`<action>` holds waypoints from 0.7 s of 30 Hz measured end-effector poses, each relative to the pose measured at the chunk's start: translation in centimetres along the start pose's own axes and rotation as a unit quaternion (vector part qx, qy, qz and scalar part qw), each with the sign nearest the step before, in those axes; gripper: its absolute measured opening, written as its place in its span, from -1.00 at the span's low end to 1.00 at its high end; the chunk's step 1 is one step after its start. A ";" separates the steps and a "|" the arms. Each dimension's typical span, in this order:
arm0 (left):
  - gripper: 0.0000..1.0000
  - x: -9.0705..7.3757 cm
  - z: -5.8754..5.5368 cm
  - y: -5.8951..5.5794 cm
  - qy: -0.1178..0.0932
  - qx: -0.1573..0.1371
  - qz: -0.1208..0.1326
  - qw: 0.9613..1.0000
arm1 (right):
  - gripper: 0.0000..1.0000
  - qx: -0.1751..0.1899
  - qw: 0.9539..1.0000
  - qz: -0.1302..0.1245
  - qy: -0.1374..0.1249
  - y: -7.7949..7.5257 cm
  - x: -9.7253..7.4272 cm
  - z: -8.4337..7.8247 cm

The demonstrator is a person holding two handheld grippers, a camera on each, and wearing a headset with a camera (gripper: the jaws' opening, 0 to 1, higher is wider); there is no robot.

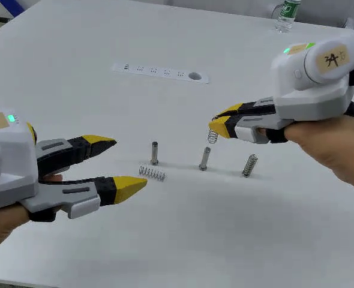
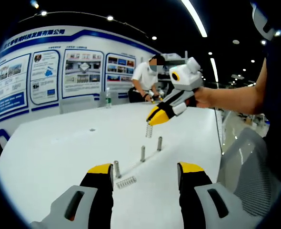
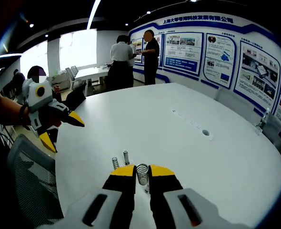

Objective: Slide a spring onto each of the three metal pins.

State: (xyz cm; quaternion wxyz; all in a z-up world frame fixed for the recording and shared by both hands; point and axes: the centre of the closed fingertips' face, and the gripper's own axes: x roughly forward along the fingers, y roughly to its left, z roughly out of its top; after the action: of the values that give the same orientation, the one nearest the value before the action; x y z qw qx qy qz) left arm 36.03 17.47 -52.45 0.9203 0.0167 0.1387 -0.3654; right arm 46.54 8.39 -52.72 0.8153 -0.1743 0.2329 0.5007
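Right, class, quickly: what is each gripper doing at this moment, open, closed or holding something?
Left gripper: open, holding nothing.
Right gripper: closed on a spring between its fingers.

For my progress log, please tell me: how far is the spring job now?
Done: one coiled metal spring already sits on the right-hand pin. In hand: the right claw holds a second spring above the middle bare metal pin. Remaining: the loose spring lying beside the left pin; the left claw is open.

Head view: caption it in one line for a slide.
Right gripper holds a small coiled metal spring above the middle upright steel pin; left gripper open.
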 end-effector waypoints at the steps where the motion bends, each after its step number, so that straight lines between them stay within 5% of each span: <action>1: 0.12 0.0 0.0 0.0 0.000 0.000 0.000 1.000 | -0.77 0.003 1.000 0.001 0.002 -0.1 0.2 -0.2; 21: 0.08 -0.2 0.0 0.0 0.001 -0.013 0.002 1.000 | -0.77 0.016 1.000 -0.001 0.018 -1.5 2.3 -2.4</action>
State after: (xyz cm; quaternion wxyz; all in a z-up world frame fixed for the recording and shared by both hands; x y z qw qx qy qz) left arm 35.89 17.66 -52.43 0.9209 0.0057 0.1442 -0.3621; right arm 48.27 8.13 -55.93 0.8140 -0.1706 0.2557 0.4929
